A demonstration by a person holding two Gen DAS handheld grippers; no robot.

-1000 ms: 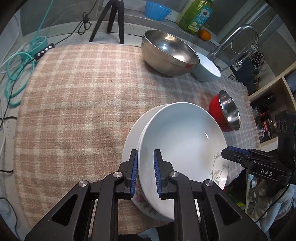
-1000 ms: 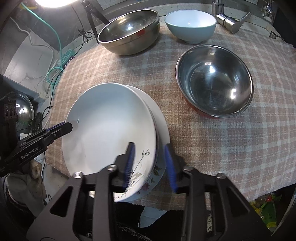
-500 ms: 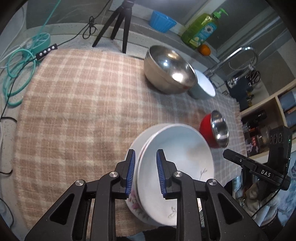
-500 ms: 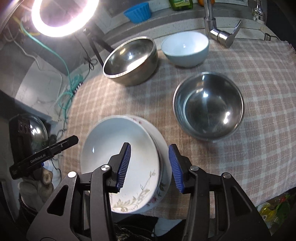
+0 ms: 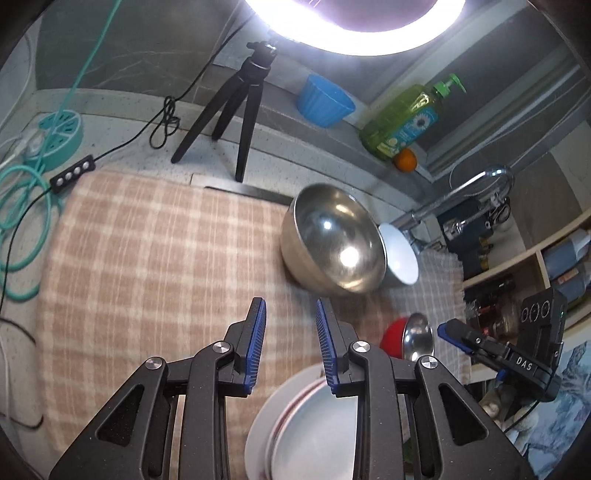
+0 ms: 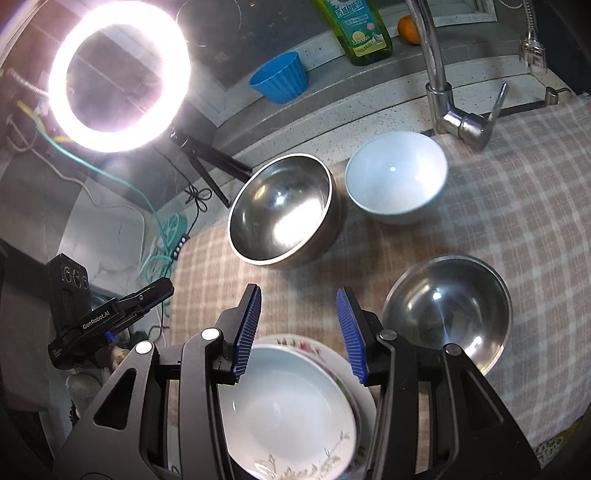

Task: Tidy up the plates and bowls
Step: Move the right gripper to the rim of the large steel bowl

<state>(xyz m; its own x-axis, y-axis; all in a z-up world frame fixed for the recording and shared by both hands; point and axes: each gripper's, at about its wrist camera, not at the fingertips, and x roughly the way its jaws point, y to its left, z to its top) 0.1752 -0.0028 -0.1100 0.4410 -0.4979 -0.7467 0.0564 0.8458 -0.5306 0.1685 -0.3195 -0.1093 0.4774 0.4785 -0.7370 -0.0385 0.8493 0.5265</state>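
Both grippers lifted off stacked plates (image 6: pixel 288 406), left gripper (image 5: pixel 290 345) opening, empty

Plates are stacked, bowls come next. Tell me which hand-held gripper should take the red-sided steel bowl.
Probably the right hand-held gripper: it is empty and open, and the red-sided steel bowl sits just beside its right finger. From the left hand-held gripper, whose jaws are opening, that bowl lies beyond the stacked plates.

Pink-and-cream checked cloth (image 6: pixel 517 206) fills the frame's centre. Lower centre: white plate with green leaf sprigs (image 6: pixel 291 406) on a floral-rimmed white plate (image 6: pixel 365 398). Red-walled steel bowl (image 5: pixel 395 338) at right; pale-blue bowl (image 6: pixel 397 184), bright-blue ribbed cup (image 6: pixel 280 79) and green soap bottle (image 6: pixel 364 33) above. Blue-ridged pads (image 6: pixel 245 332) line each black gripper (image 6: pixel 299 328).
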